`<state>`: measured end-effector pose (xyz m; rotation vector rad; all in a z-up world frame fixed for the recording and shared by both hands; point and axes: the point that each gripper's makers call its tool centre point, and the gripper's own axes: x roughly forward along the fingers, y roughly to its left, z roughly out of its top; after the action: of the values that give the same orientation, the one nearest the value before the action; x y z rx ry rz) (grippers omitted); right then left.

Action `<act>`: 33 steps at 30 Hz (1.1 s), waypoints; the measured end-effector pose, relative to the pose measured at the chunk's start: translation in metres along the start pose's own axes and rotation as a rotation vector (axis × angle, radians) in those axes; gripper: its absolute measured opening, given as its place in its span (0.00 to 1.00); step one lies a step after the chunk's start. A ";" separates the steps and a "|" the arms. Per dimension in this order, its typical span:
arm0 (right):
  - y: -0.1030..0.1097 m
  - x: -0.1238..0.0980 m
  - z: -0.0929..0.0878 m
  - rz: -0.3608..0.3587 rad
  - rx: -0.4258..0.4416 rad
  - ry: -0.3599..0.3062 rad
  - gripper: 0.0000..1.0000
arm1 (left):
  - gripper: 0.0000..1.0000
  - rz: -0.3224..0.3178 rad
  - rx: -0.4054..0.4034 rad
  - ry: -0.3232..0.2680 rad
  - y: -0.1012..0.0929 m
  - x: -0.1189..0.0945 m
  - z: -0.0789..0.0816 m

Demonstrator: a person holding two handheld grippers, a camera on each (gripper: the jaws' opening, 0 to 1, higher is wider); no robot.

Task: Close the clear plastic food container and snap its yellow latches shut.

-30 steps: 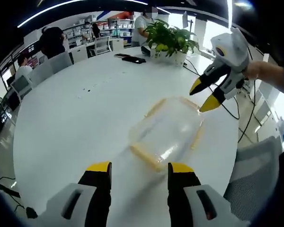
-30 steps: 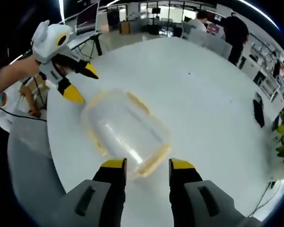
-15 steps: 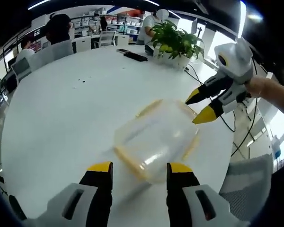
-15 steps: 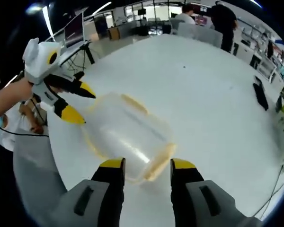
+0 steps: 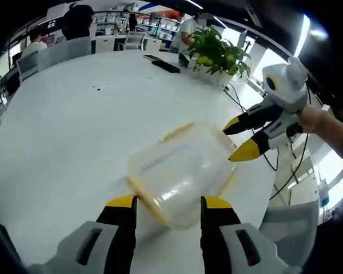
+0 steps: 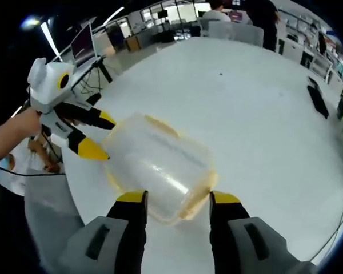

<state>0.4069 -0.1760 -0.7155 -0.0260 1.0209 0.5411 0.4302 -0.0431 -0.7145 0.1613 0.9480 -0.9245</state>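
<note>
Jaws: left gripper (image 5: 167, 201) and right gripper (image 6: 174, 197) both gaping wide, gripping nothing.
Pose: both levelling inward from opposite ends.
Container: clear plastic yellow-latched food container (image 5: 180, 171) lying on white round bench (image 5: 74, 131), between both jaws.

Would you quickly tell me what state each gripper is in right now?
Left gripper: open, holding nothing, jaws at the near end of the clear container.
Right gripper: open, holding nothing, jaws at the container's opposite end.

- The clear container (image 5: 180, 174) is sitting between the left gripper (image 5: 164, 206) and the right gripper (image 5: 238, 140), blocking the way.
- The white table (image 5: 74, 131) is lying wide open beyond it.
- A plant (image 5: 217, 54) is standing far off at the table's edge.
</note>
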 end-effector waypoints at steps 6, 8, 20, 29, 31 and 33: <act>0.008 0.002 -0.003 0.010 0.033 0.006 0.46 | 0.42 0.004 -0.014 0.007 -0.003 0.002 -0.001; 0.012 0.001 -0.004 0.008 0.041 0.007 0.48 | 0.43 0.007 -0.013 0.011 -0.004 0.003 0.000; 0.008 0.015 -0.006 -0.023 0.128 0.030 0.44 | 0.42 0.027 -0.022 0.048 -0.007 0.006 0.001; 0.006 0.022 -0.003 -0.052 0.171 0.020 0.42 | 0.40 0.047 -0.060 0.048 -0.007 0.007 0.001; 0.005 0.022 -0.002 -0.052 0.177 0.021 0.41 | 0.39 0.042 -0.088 0.044 -0.007 0.008 0.000; 0.005 0.021 -0.001 -0.052 0.183 0.021 0.41 | 0.38 0.048 -0.099 0.031 -0.004 0.008 0.001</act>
<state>0.4121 -0.1627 -0.7323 0.1039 1.0836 0.3994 0.4297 -0.0509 -0.7188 0.1143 1.0122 -0.8312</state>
